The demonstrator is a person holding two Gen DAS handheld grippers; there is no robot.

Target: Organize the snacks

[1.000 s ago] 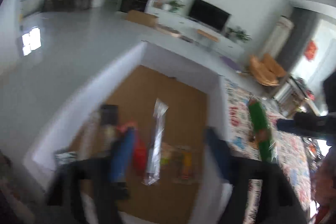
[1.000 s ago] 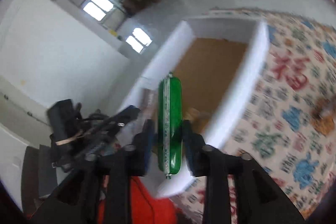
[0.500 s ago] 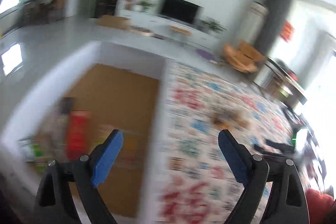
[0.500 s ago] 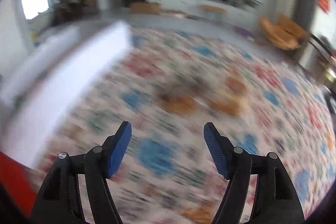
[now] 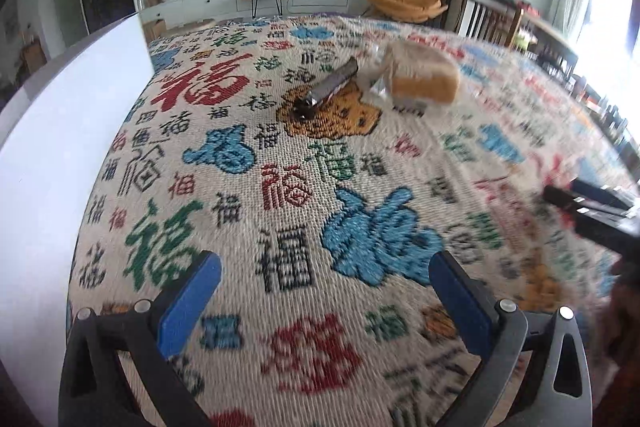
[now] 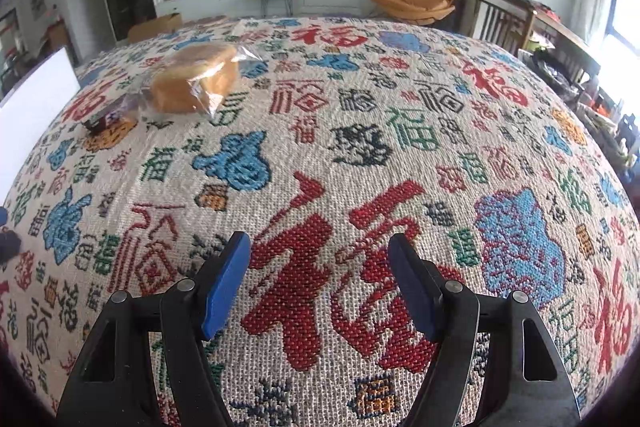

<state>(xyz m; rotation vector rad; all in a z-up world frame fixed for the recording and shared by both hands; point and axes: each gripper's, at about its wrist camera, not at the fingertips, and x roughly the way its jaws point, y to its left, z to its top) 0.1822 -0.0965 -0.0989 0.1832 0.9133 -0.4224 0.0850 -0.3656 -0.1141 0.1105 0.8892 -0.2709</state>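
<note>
We hold both tongs above the worktop [image 5: 280,163], which is covered edge to edge by a woven cloth [image 6: 360,155] patterned with red, blue, green and black characters. Our left tongs [image 5: 324,291] are still spreading, their blue pads [image 5: 188,303] already set wide apart with only bare cloth between them. Our right tongs [image 6: 318,281] stand parted as well, not as wide, and nothing sits between their pads [image 6: 226,283] either.

The snacks lie toward the far edge of the worktop. A bread loaf in clear wrap [image 5: 424,75] rests on the cloth, and just beside it, on the side nearer the white box, lies a dark foil-wrapped bar [image 5: 328,87] across an orange patch of the pattern. From the right wrist view the same loaf [image 6: 196,79] shows at the far left of the cloth, with the bar [image 6: 108,115] blurred beside it. Both snacks are well apart from either pair of tongs.

The white box wall [image 5: 60,147] runs along the left edge of the worktop. In the left wrist view the right tongs show as a dark blurred shape at the right edge.
</note>
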